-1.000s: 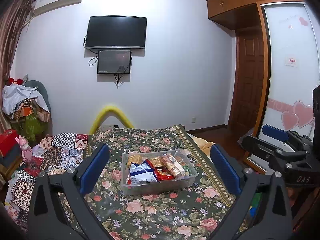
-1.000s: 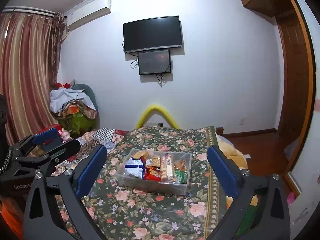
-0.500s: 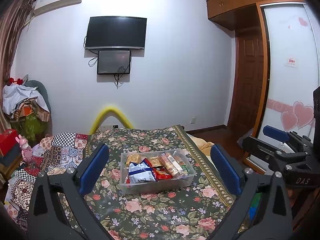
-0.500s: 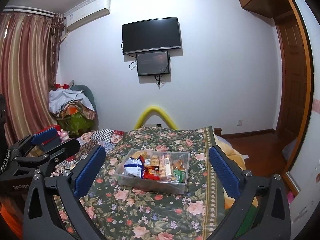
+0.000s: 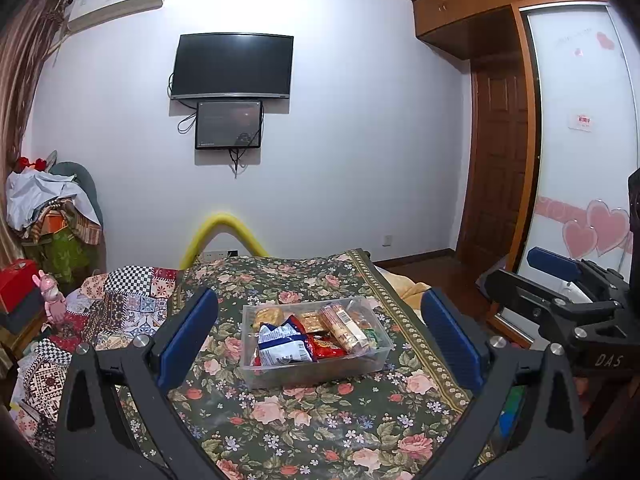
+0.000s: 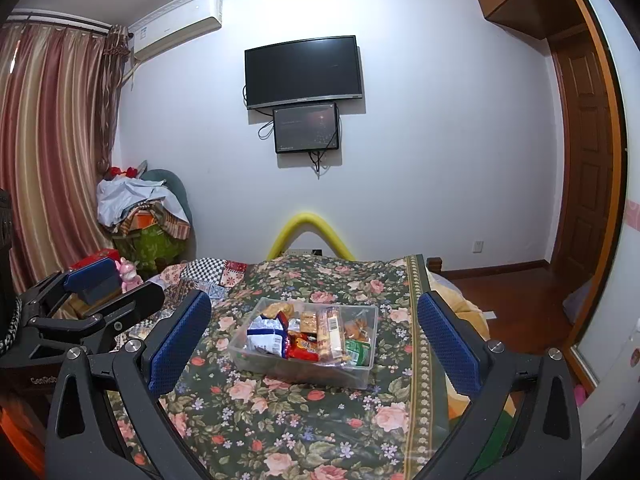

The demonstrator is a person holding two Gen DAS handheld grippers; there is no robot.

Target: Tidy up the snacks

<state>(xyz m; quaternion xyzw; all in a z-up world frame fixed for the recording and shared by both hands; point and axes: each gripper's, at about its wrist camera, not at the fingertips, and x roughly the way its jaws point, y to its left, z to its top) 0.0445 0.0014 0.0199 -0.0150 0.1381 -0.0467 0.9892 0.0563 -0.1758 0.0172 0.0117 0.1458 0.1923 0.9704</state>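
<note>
A clear plastic bin [image 5: 280, 376] sits on a floral cloth [image 5: 304, 420]; it also shows in the right wrist view [image 6: 352, 378]. It holds several snacks: a blue-white bag [image 5: 282, 344], a red packet [image 5: 326, 346], a long cracker pack [image 5: 344, 326] and a green packet [image 6: 356, 352]. My left gripper [image 5: 318, 336] is open and empty, hanging back from the bin. My right gripper [image 6: 314, 336] is open and empty too, also short of the bin. Each gripper shows at the edge of the other's view.
The floral cloth covers a bed beside a patchwork quilt [image 5: 120, 300]. A yellow foam arch [image 5: 222, 232] stands at the far end. A pile of clothes [image 6: 140, 208] is at the left, a wooden door [image 5: 496, 168] and a wardrobe [image 5: 580, 128] at the right.
Both grippers have drifted slightly, the bin shifting a little in each view. Jaws stay wide open and nothing was picked up.
</note>
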